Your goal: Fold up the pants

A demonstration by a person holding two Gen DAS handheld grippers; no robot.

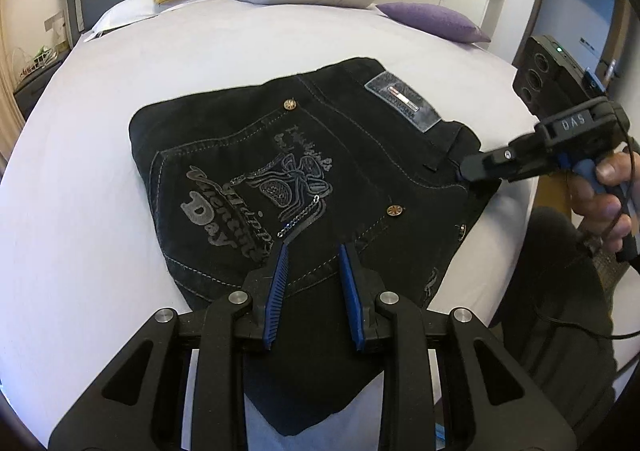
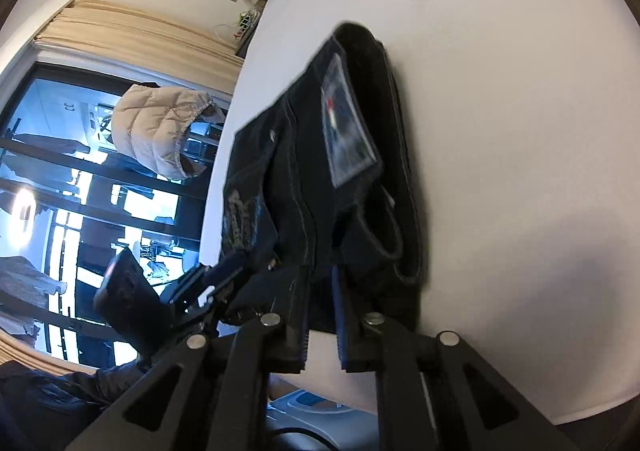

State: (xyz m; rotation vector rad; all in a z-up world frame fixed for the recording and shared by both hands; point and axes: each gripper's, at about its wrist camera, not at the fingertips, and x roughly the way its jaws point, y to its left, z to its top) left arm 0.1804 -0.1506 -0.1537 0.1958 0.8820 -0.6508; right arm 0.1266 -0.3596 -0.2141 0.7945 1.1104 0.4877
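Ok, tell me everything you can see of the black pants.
The black pants look like denim and lie folded into a compact stack on the white bed, back pocket up. The pocket carries grey embroidered lettering, a bow design and a small chain; brass rivets and a grey waistband patch show. The left tongs are spread over the near edge, and the right tongs meet the waistband corner.

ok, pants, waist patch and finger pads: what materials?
Pants: black denim by the look, matte, with pale contrast stitching and brass-coloured rivets. Waist patch: grey, slightly glossy, probably leather or faux leather. Finger pads: blue, ribbed, likely rubber or soft plastic.
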